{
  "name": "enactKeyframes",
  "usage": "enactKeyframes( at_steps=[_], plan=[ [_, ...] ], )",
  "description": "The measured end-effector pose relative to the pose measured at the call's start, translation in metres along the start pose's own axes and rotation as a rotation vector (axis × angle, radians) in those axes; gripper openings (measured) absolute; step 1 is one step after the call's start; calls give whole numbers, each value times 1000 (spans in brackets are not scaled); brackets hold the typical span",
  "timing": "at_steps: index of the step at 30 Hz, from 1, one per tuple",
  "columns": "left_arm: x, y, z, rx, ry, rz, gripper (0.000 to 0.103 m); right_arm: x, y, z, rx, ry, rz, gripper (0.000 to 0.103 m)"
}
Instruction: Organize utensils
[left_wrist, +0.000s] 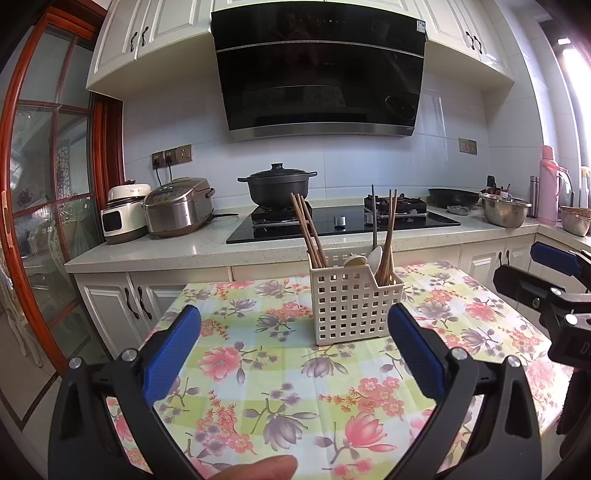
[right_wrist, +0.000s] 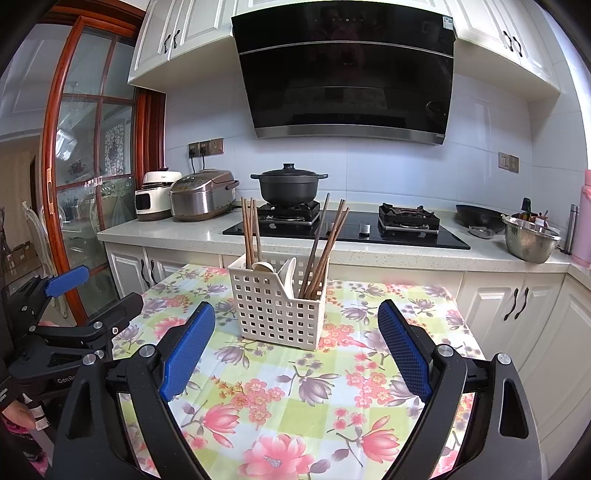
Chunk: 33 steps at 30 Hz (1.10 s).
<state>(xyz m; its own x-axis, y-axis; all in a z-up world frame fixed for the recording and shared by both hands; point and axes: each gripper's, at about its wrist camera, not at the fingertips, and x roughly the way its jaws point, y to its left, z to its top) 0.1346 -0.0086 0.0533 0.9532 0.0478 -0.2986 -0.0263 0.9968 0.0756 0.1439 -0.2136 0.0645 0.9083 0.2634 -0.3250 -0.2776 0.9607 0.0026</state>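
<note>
Cream lattice utensil caddy standing upright on the floral tablecloth, toward twelve o'clock from both tongs and nearer the table's far edge. Inside: one bundle of brown chopsticks leaning out at eleven o'clock from the left compartment, a second bundle rising at one o'clock from the right, pale spoons tucked low between them. Sorted by kind already, it seems, so probably little left to do; hard to say from here whether dividers truly separate them.

Left gripper spread wide, nothing between its blue pads, caddy framed just beyond the tips. Right gripper likewise wide apart and empty, caddy centred ahead of it. Both held low over the cloth, tilted slightly downward, side by side and level with each other: a resting, ready stance rather than a reach. Fingertip visible at six o'clock under the left tongs, likely steadying the handle.
</note>
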Motion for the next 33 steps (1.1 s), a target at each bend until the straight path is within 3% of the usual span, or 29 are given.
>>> enactKeyframes(
  at_steps=[33],
  plan=[
    [1, -2, 3, -17, -5, 5, 98, -9, -1, 8, -1, -16, 1, 84]
  ],
)
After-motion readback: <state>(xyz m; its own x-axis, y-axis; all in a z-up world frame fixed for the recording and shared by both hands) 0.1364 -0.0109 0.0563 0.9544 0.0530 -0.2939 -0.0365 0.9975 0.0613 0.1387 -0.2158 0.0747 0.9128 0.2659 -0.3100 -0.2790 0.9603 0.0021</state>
